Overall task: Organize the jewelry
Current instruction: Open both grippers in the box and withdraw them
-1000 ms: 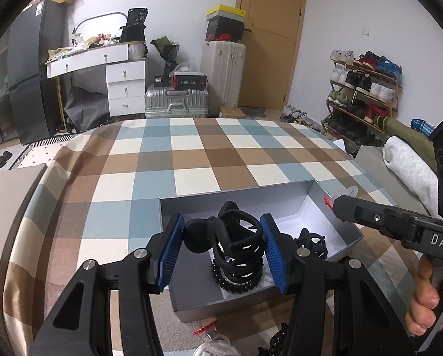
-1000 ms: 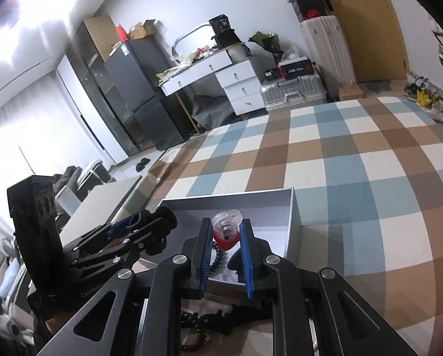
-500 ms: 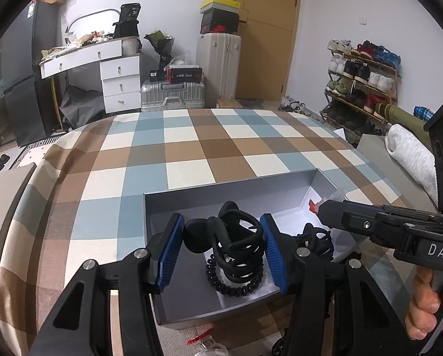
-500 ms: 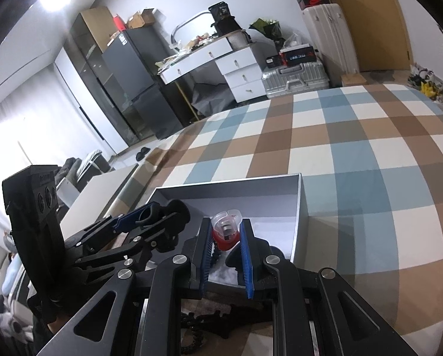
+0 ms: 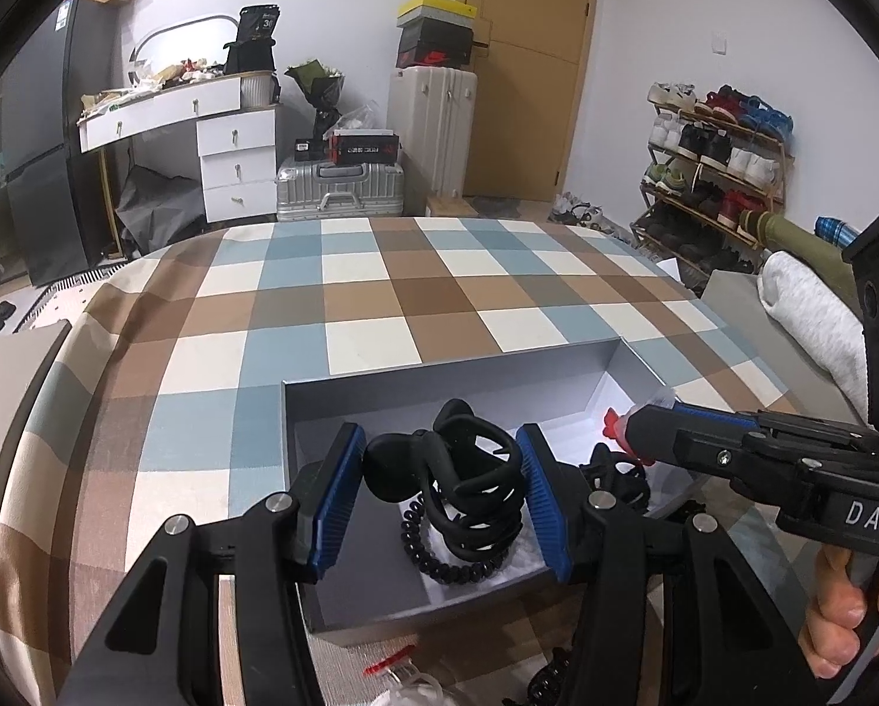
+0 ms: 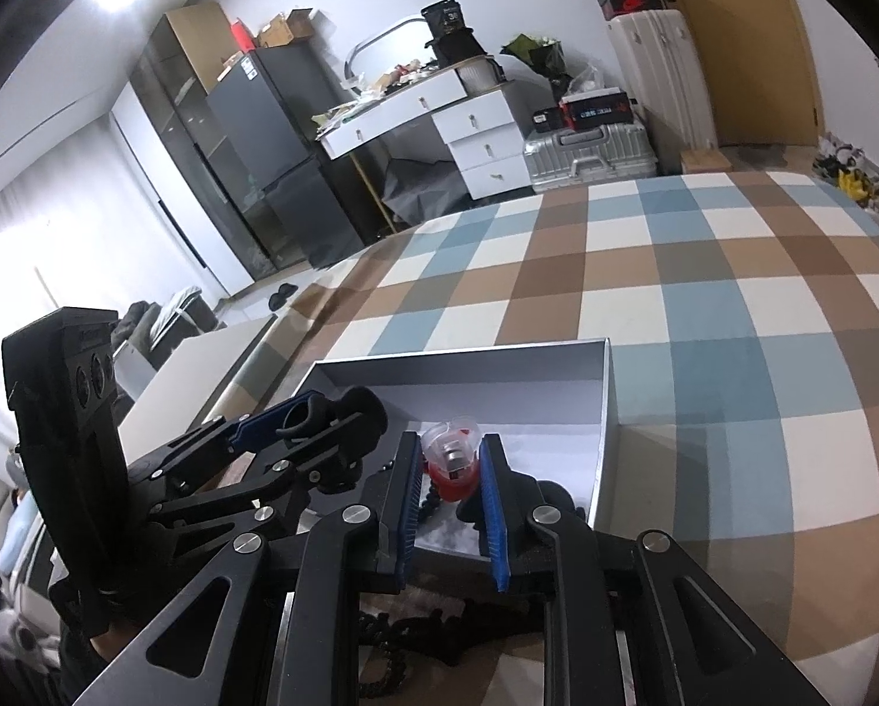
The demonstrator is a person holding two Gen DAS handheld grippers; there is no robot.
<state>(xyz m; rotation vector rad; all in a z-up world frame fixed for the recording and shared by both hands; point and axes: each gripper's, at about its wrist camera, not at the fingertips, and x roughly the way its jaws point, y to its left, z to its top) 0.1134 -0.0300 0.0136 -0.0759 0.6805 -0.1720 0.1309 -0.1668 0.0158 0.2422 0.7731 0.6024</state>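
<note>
A grey open box (image 5: 439, 376) lies on the checked cloth; it also shows in the right wrist view (image 6: 607, 412). My left gripper (image 5: 439, 488) is shut on a black hair claw clip (image 5: 469, 482) and holds it over the box. A black spiral hair tie (image 5: 439, 565) lies on the box floor below it. My right gripper (image 6: 451, 470) is shut on a small clear case with a red base (image 6: 454, 462), held over the box's near right part. In the left wrist view the right gripper (image 5: 622, 426) reaches in from the right. Another black clip (image 5: 616, 476) lies in the box.
More black beads and clips (image 6: 416, 629) and a small clear red-trimmed case (image 5: 398, 668) lie on the cloth in front of the box. A beige pad (image 6: 192, 370) lies at the bed's left edge. Suitcases, a desk and a shoe rack stand beyond the bed.
Both grippers have moved forward over the box with their loads. The box now lies lower and nearer in both views. The grips are unchanged.
</note>
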